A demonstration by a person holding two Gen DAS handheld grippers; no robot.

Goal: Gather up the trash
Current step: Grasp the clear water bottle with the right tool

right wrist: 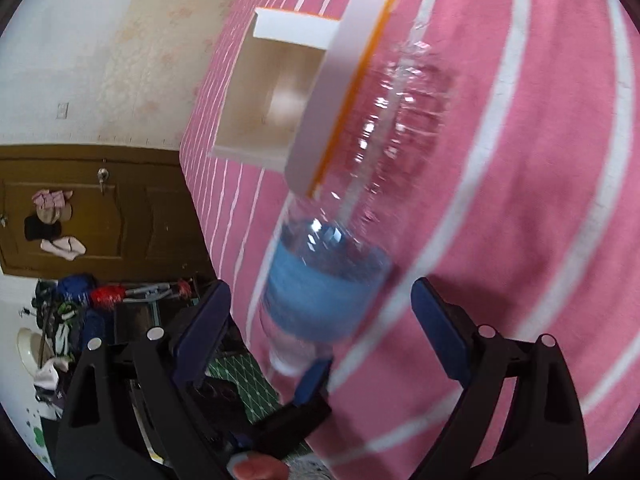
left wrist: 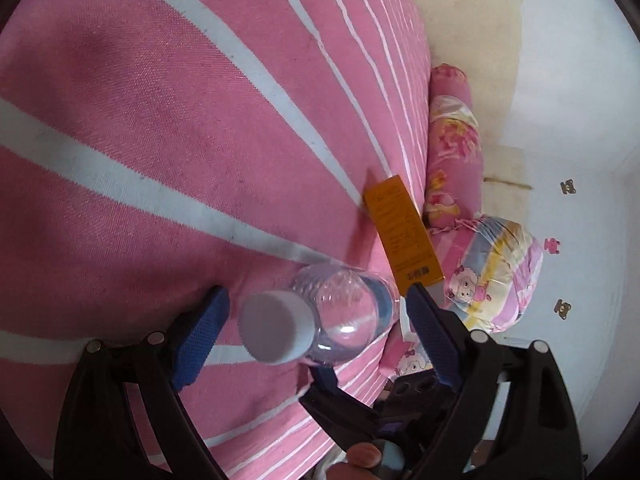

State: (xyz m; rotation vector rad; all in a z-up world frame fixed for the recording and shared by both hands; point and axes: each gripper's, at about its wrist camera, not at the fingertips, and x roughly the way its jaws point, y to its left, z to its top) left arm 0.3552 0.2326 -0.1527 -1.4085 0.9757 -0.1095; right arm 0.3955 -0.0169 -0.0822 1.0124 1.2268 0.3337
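Looking along the left gripper [left wrist: 318,316], we find its blue-padded fingers [left wrist: 202,340] spread wide, with the clear plastic bottle [left wrist: 340,316] lying between them, white cap [left wrist: 274,326] pointing back toward the camera. The pads stand apart from the bottle walls on both sides, so we record no grip. Just beyond the bottle's far end lies an orange carton [left wrist: 404,232], flat on the pink striped bedspread [left wrist: 160,120]. Past the carton, patterned pillows [left wrist: 492,272] rest against a pale wall [left wrist: 580,120].

Along the right gripper [right wrist: 320,312], we see its jaws likewise wide apart. The same bottle [right wrist: 332,280], with its blue label [right wrist: 316,292], sits between the fingers [right wrist: 438,328] without pad contact that we can confirm; the view is blurred. A finger of the other gripper [right wrist: 314,376] shows just below the bottle's cap end. Ahead of the bottle, the carton [right wrist: 288,80] shows an open end with its flap [right wrist: 340,88] raised over the bottle. Further off stands a brown wooden door [right wrist: 100,208]
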